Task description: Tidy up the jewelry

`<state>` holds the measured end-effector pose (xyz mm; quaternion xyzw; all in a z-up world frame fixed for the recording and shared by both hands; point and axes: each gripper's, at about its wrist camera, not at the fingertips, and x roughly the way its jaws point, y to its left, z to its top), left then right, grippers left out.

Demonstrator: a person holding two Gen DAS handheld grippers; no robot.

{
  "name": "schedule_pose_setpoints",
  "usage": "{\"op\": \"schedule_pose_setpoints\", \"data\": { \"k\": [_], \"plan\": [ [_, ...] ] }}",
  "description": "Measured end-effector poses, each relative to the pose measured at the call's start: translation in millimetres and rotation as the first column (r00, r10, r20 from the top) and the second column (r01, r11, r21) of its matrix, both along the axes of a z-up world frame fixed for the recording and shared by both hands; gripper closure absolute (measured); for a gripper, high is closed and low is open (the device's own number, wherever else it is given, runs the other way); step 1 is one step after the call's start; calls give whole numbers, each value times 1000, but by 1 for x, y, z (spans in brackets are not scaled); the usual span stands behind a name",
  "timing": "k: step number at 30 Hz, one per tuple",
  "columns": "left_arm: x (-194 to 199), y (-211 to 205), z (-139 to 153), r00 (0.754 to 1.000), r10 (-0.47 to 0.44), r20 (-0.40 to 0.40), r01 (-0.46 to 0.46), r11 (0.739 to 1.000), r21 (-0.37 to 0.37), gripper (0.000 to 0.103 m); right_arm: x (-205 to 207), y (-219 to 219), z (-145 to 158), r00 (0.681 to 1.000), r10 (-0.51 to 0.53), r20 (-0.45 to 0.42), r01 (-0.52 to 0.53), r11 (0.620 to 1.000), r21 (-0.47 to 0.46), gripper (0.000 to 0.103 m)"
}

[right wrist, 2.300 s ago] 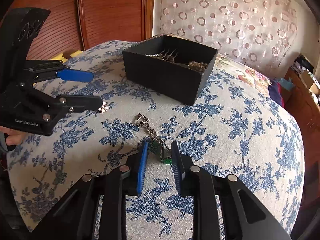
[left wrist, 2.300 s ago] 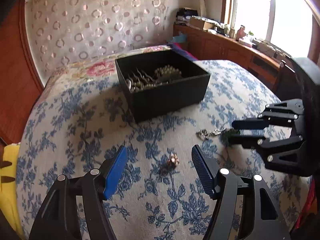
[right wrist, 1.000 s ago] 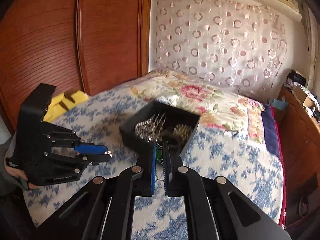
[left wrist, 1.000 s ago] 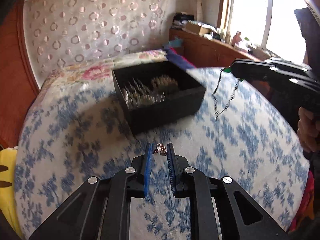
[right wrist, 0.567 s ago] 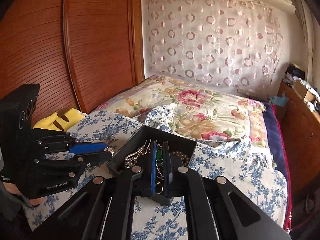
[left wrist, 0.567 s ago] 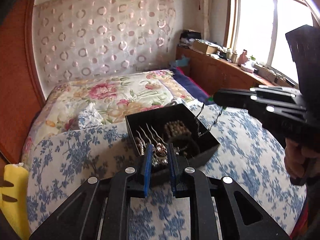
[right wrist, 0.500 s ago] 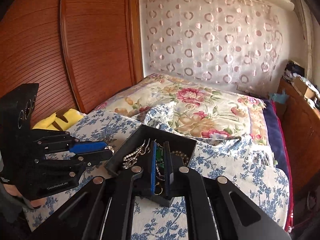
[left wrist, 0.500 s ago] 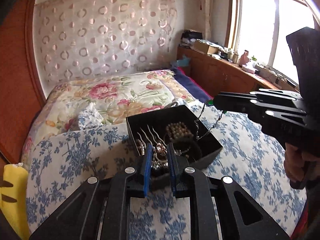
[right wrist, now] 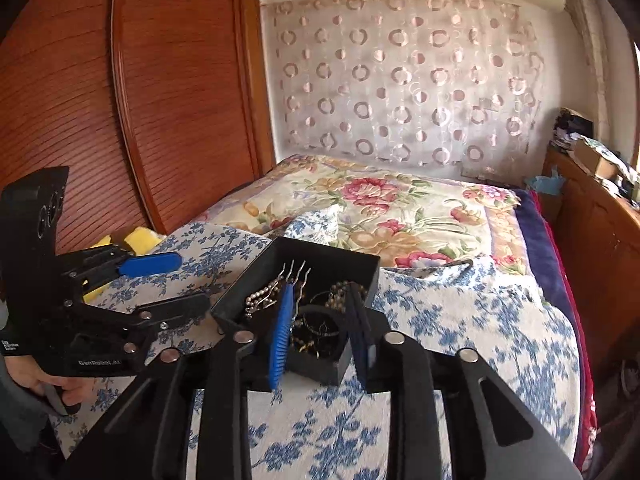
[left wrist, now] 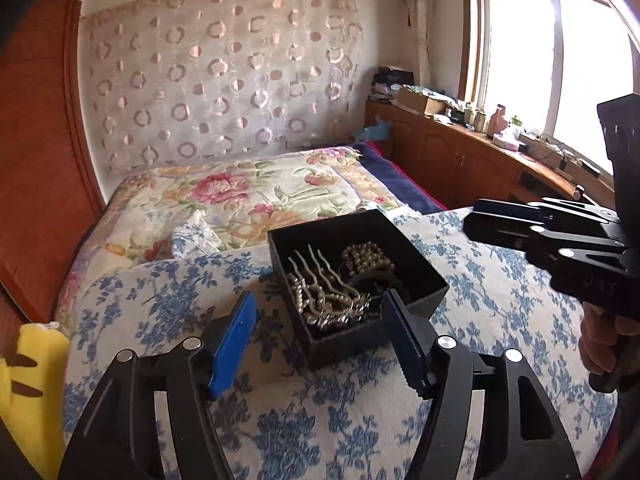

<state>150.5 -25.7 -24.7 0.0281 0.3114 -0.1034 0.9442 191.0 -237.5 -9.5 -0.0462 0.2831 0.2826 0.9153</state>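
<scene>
While both grippers hang over the bed, the black jewelry box (left wrist: 416,300) sits open on the blue-flowered cloth (left wrist: 500,304), just beyond their fingertips. Inside it lie wavy silver hairpins (left wrist: 320,276) toward the left, a coil of pearl beads (left wrist: 370,256) at the far right, and a tangle of chains and a dark bangle (right wrist: 320,324) nearer the front wall.

From the left wrist view, the left gripper (left wrist: 318,332) has just been opening: its jaws stand well apart with nothing between them, framing the box's near corner. Its blue pads (left wrist: 234,344) press on nothing.

From the right wrist view, the right gripper (right wrist: 320,328) has also just been opening. Its jaws are released to a narrower gap above the near right part of the box, and no piece is pinched between them; the chains show in the box below the gap.

A floral quilt (left wrist: 240,200) lies on the far side of the box, with a wooden cabinet (left wrist: 460,156) under the window at far right. Something yellow (left wrist: 28,380) shows at the near left edge.
</scene>
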Motion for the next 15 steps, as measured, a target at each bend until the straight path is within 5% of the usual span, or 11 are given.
{"op": "schedule_pose_setpoints", "data": {
  "k": [3, 7, 15],
  "plan": [
    [-15, 4, 3, 1000, 18, 17, -18, 1000, 0, 24, -14, -7, 0, 999, -36, 11, 35, 999, 14, 65],
    [-36, 9, 8, 998, 50, 49, -51, 999, 15, 10, -35, -15, 3, 996, -78, 42, 77, 997, 32, 40],
    [-74, 9, 12, 991, 102, 87, -106, 993, 45, 8, -83, -31, 1, 982, -155, 105, 150, 987, 55, 7]
  ]
}}
